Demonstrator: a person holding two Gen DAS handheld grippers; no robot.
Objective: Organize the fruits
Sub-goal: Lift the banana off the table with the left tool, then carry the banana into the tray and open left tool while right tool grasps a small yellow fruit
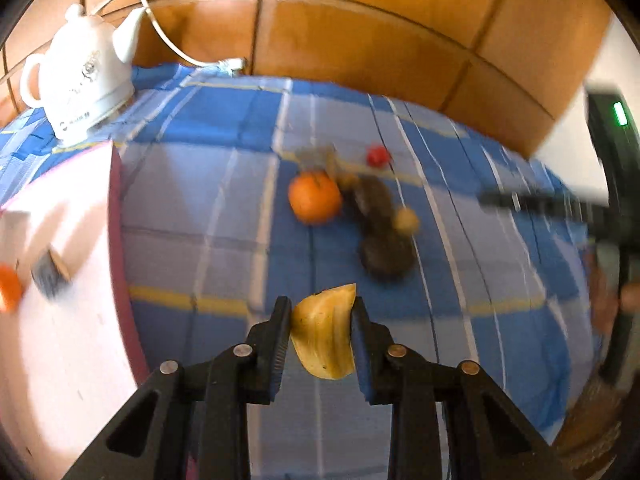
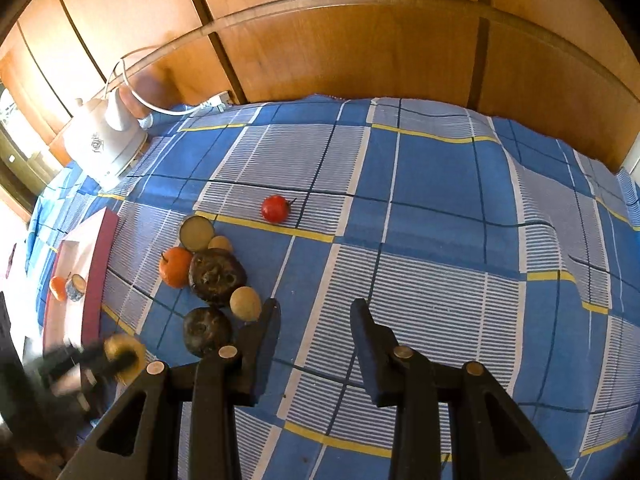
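Observation:
My left gripper (image 1: 320, 322) is shut on a yellow fruit piece (image 1: 325, 332) and holds it above the blue checked cloth, right of a pink-rimmed white tray (image 1: 116, 232). The blurred left gripper also shows in the right wrist view (image 2: 116, 356) near the tray (image 2: 98, 256). On the cloth lie an orange (image 2: 175, 267), two dark round fruits (image 2: 216, 277) (image 2: 206, 330), two small tan fruits (image 2: 245, 303), a round slice (image 2: 196, 233) and a red fruit (image 2: 275, 208). My right gripper (image 2: 316, 312) is open and empty, right of this pile.
A white kettle (image 1: 86, 76) with a cord stands at the back left. The tray holds an orange piece (image 2: 59, 287) and a small blue-white item (image 2: 76, 286). A wooden wall (image 2: 360, 48) runs behind the cloth-covered table.

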